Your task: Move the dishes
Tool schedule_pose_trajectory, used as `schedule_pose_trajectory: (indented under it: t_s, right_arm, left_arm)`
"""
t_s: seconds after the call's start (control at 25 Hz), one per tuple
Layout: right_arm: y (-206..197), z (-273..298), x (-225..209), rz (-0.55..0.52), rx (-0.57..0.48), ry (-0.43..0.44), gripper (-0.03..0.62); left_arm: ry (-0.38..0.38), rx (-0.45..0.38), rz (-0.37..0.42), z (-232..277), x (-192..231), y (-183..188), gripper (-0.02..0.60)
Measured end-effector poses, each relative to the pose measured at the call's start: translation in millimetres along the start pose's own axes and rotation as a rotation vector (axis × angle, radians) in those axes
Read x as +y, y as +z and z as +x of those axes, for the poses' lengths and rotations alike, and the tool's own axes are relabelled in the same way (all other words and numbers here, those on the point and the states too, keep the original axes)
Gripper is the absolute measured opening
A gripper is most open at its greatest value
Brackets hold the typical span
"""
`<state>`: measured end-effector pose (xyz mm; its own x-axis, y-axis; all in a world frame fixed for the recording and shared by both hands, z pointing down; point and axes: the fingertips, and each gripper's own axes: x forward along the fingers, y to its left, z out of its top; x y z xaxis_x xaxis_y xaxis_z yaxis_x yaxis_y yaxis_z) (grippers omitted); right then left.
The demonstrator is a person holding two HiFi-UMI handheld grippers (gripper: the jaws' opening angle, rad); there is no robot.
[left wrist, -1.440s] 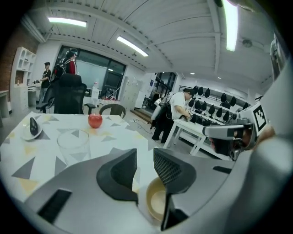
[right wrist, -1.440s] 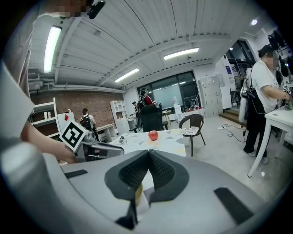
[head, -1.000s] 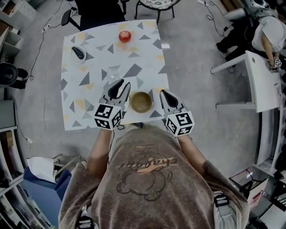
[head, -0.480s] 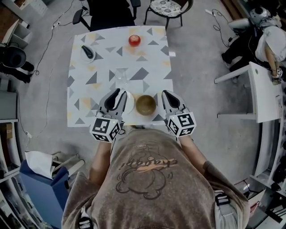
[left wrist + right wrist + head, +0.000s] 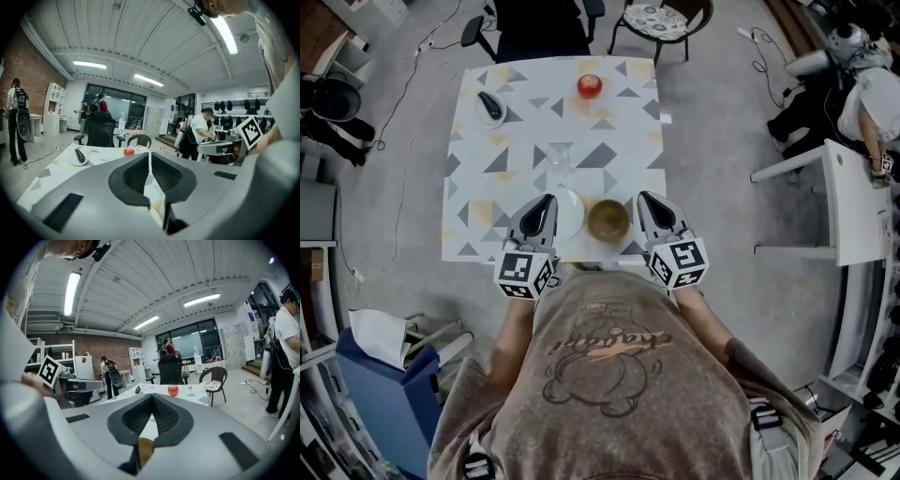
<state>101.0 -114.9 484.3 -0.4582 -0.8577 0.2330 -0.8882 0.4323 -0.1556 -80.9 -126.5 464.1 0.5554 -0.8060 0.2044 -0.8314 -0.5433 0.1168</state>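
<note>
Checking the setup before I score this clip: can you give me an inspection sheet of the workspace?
Surface: table under a triangle-patterned cloth.
Job's things: white plate and brown bowl side by side at the near edge.
Clutter: clear glass, red apple, small dish holding a dark object.
Grippers: left gripper has just closed, nothing visibly between its jaws; right gripper jaws together.
Cables: floor cable on the table's right.
Surroundings: office chair, round chair, side table.
</note>
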Motion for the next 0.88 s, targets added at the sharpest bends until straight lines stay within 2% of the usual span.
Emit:
schedule_pose_trajectory:
  t_s: [0.4,0.88]
  right_arm:
    - [-4,0,5,-0.011,0.005,0.019,0.003]
    - [-2,3,6,-0.026,0.009,0.023,0.003]
  left_arm:
    - [0.030,0.021,-0.044,-1,9,-14,0.023]
    - [0.042,0.020,-0.034,-2,15,-12,0.023]
